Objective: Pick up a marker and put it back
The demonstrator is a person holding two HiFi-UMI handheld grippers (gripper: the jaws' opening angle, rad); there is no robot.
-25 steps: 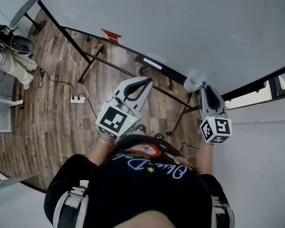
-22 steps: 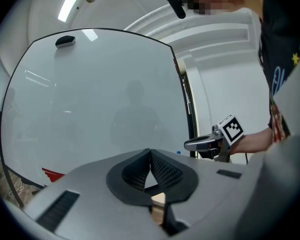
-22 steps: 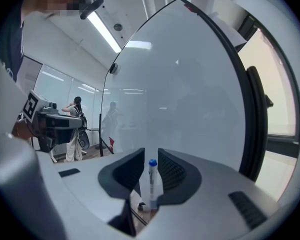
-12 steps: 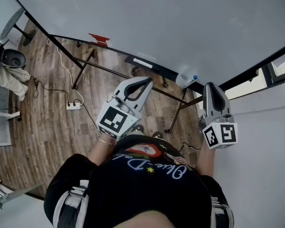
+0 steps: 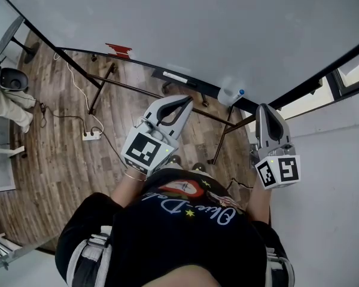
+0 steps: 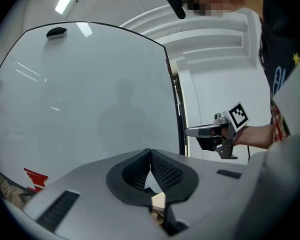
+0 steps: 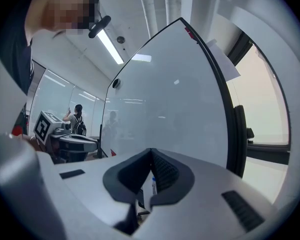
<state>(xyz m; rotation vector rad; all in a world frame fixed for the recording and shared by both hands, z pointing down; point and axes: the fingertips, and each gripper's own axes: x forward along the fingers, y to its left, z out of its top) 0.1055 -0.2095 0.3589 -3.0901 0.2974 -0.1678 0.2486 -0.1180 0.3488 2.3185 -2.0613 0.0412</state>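
A white marker with a blue cap lies on the ledge at the lower right corner of the whiteboard. My right gripper hangs just right of it, apart from it, shut with nothing between the pads. In the right gripper view the marker shows small through the gap below the closed tips. My left gripper is held in front of the board's lower edge, shut and empty, tips touching.
A red object sits on the board's ledge at the left. The board stands on a black frame with legs over a wood floor. A power strip and cable lie on the floor. A window is at right.
The right gripper's tips were at the marker with the jaws apart; now they have closed and stand off to the marker's right. The left gripper kept its place.
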